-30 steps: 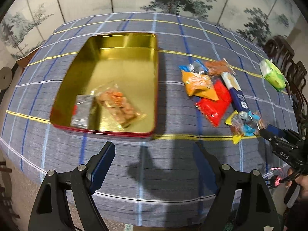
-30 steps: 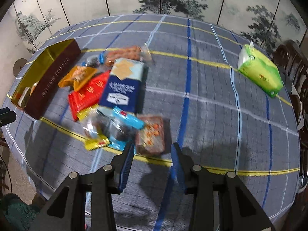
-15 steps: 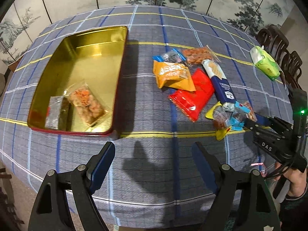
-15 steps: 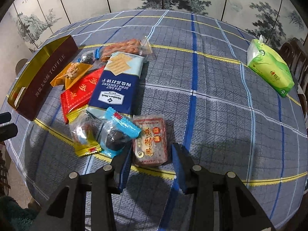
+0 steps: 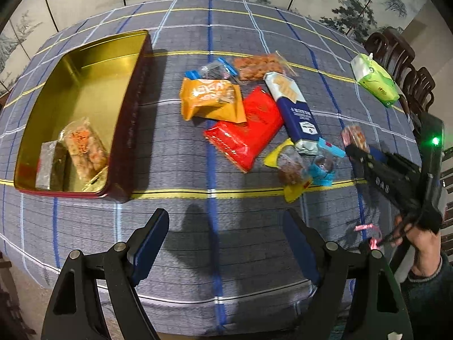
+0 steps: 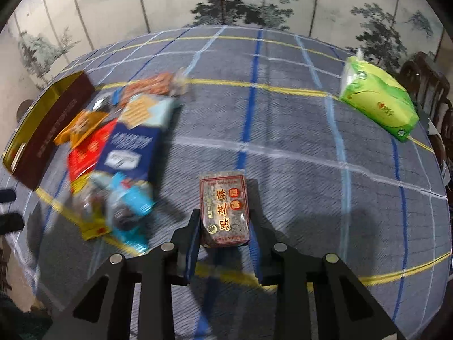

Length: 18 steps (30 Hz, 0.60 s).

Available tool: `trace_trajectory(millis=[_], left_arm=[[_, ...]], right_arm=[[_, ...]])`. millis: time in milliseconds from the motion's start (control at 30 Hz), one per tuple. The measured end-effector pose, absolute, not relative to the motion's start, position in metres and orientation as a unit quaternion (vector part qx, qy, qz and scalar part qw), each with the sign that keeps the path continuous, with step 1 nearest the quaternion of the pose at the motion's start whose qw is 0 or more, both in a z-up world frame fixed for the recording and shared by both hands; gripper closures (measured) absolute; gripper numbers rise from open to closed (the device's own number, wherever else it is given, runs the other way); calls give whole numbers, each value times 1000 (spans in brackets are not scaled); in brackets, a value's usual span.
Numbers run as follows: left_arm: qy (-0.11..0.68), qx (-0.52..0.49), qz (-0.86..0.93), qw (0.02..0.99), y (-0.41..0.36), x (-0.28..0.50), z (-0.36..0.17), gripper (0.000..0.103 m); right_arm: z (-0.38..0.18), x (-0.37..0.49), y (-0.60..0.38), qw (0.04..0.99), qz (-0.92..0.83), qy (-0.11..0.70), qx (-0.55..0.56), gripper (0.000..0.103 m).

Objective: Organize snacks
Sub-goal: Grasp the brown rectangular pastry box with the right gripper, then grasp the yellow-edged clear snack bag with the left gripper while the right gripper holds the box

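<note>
Right tongs (image 6: pixel 223 243) closing on sesame pkt (image 6: pixel 224 211) (earlier beside pile); left tongs (image 5: pixel 223 243) apart.

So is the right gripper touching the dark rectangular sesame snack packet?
Touching. The right wrist view shows the right gripper closing with the dark sesame snack packet between its pads, pressed at both sides.

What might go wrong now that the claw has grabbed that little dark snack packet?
The right claw is closing on only the near end of the sesame packet, so it could droop or slip out.

The tin lies beyond the snack pile, so a low carry might knock packets around.
</note>
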<state>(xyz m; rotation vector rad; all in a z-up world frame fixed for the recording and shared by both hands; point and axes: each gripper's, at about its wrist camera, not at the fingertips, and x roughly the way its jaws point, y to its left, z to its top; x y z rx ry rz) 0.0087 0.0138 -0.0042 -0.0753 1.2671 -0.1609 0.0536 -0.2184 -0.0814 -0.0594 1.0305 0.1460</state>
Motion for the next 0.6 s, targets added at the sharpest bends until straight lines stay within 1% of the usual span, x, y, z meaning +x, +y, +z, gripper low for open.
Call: trace_trajectory(millis=[233, 500, 600], left_arm=[[597, -37, -76, 798, -2, 13, -8, 24], [598, -67, -84, 794, -16, 20, -11, 25], [598, -76, -89, 793, -23, 23, -14, 33]], right_arm=[[-85, 81, -236, 886, 47, 459, -39, 72], [-87, 93, -268, 894, 30, 447, -29, 72], [-89, 92, -275, 897, 30, 440, -24, 73]])
